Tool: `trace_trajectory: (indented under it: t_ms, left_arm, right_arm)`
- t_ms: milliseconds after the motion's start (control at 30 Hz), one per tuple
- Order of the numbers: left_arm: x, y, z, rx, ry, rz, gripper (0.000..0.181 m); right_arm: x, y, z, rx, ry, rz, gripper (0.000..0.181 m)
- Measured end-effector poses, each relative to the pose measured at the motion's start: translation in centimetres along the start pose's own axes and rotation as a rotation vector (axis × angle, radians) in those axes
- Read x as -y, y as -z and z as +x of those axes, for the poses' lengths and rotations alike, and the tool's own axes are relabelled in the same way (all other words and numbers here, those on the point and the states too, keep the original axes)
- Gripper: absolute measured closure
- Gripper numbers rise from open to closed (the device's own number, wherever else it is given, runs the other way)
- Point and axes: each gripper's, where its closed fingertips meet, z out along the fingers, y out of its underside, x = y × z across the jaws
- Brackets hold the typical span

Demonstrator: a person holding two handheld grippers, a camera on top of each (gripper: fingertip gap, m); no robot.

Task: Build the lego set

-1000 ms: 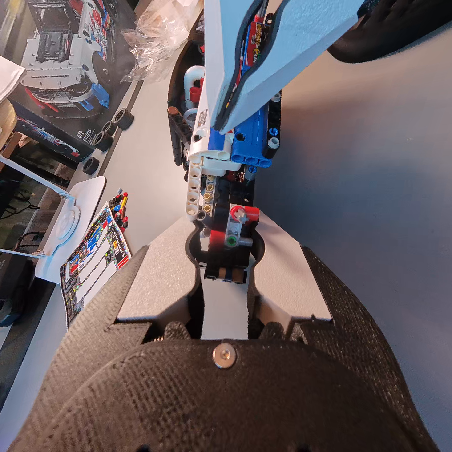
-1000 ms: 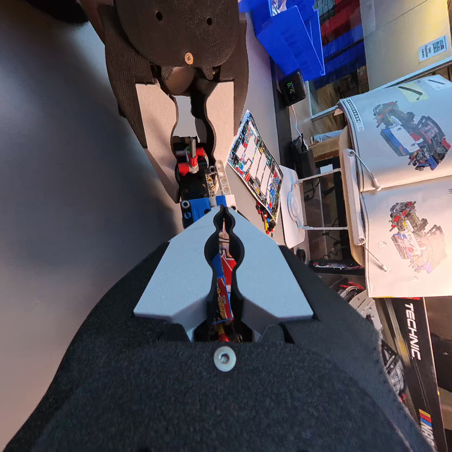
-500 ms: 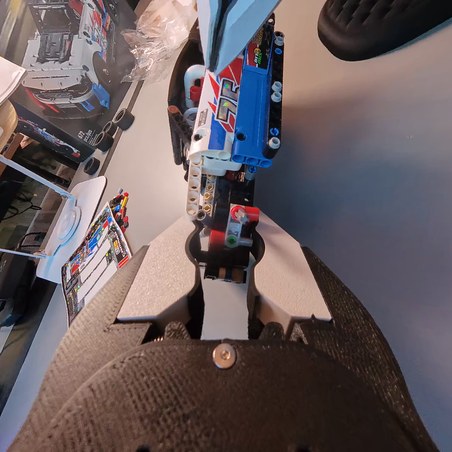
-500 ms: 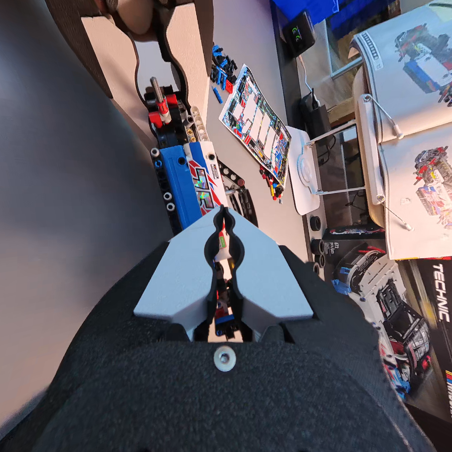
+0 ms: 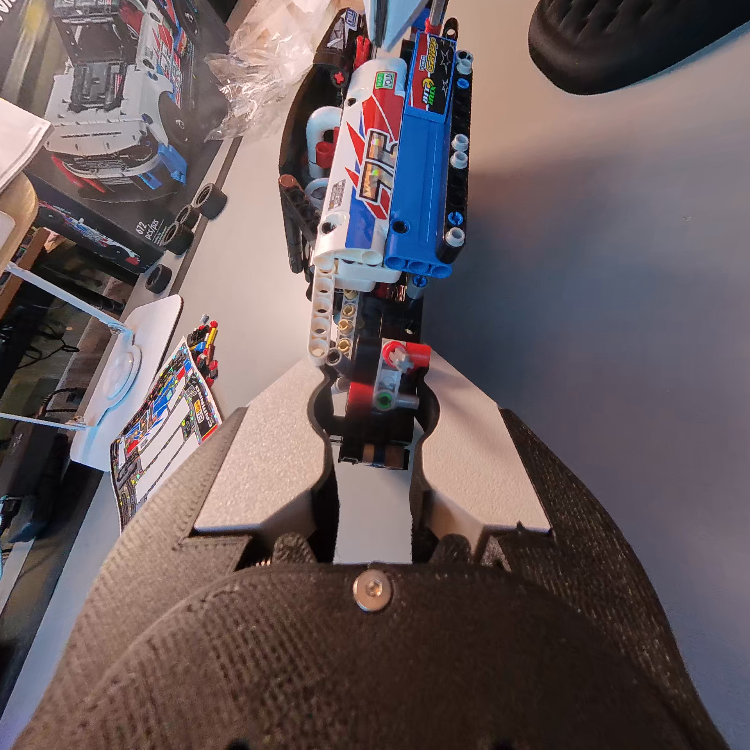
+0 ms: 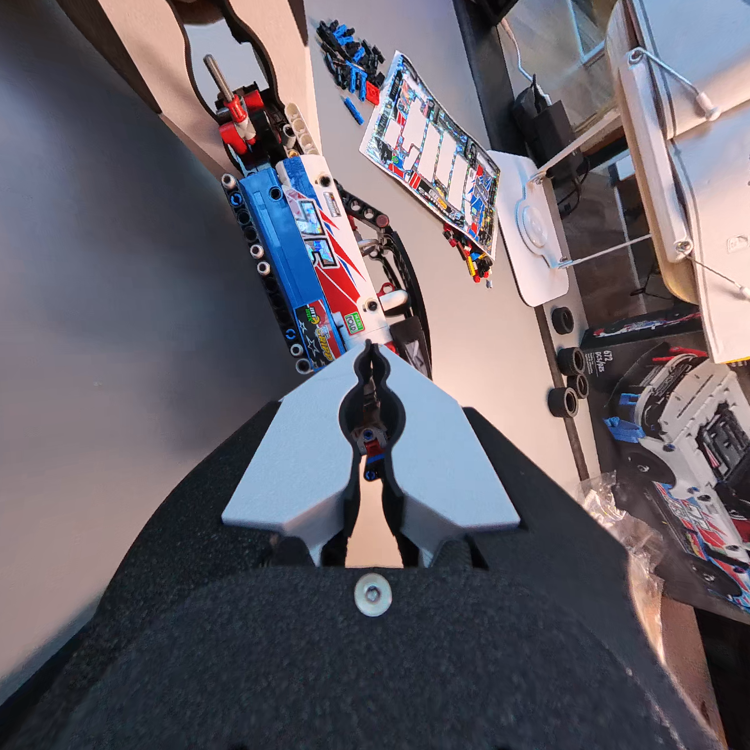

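The partly built lego car (image 5: 389,170) has a blue and white side panel with stickers and a black frame. It hangs over the grey table. My left gripper (image 5: 375,361) is shut on its black and red end. In the right wrist view the car (image 6: 308,259) runs from the left gripper (image 6: 268,142) at the top down to my right gripper (image 6: 369,349). The right gripper's tips are together at the car's far end. Small red and blue parts show through the gap behind them. I cannot tell whether it pinches any part. It also shows at the top of the left wrist view (image 5: 381,36).
A sticker sheet (image 6: 438,162), a pile of small parts (image 6: 353,52) and loose black tyres (image 6: 568,377) lie beside the car. The set's box (image 6: 669,446), a plastic bag (image 5: 259,52) and an open instruction booklet on a stand (image 6: 690,121) sit along the table edge. Spacing between my two grippers at the tips: around 12 centimeters.
My right gripper has drawn back along the car from near the left gripper to the far end, uncovering the stickered panel. The left gripper has held still.
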Motion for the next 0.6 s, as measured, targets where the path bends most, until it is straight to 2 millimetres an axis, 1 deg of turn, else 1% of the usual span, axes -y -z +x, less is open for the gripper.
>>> trace_trajectory:
  t_ms: [67,133,167,200,233,267,333,367,433,533,600]
  left_arm:
    - [-0.1,-0.1,-0.2,0.013,-0.011,0.000,0.146]
    - [-0.4,-0.3,-0.7,0.057,-0.061,-0.007,0.146]
    - [-0.6,-0.5,-0.9,0.083,-0.095,-0.016,0.146]
    - [-0.7,-0.7,-1.3,0.108,-0.127,-0.022,0.145]
    - [-0.8,-0.9,-1.6,0.135,-0.160,-0.030,0.145]
    - [-1.0,-1.2,-2.1,0.163,-0.196,-0.041,0.145]
    - [-1.5,-1.9,-2.8,0.212,-0.259,-0.072,0.145]
    - [-1.8,-2.2,-3.2,0.229,-0.271,-0.083,0.145]
    - [-2.4,-2.6,-4.0,0.252,-0.295,-0.111,0.145]
    - [-3.1,-2.7,-4.4,0.275,-0.366,-0.126,0.142]
    - [-3.3,-2.8,-4.0,0.249,-0.372,-0.129,0.134]
  right_arm:
    - [0.8,0.7,0.3,0.004,-0.066,0.087,0.181]
    - [1.8,1.9,1.5,-0.034,-0.168,0.234,0.179]
    - [1.9,2.4,2.2,-0.053,-0.206,0.293,0.177]
    - [1.5,2.7,2.8,-0.070,-0.237,0.334,0.174]
    - [0.7,2.7,3.2,-0.084,-0.255,0.354,0.168]
    - [-0.5,2.3,3.5,-0.093,-0.266,0.348,0.161]
    - [-3.2,0.9,3.6,-0.100,-0.283,0.307,0.146]
    - [-4.4,0.1,3.6,-0.100,-0.290,0.284,0.142]
    - [-6.3,-1.4,3.3,-0.096,-0.301,0.251,0.139]
    - [-8.1,-3.3,3.6,-0.103,-0.307,0.193,0.138]
    - [-8.4,-4.1,3.4,-0.079,-0.295,0.172,0.139]
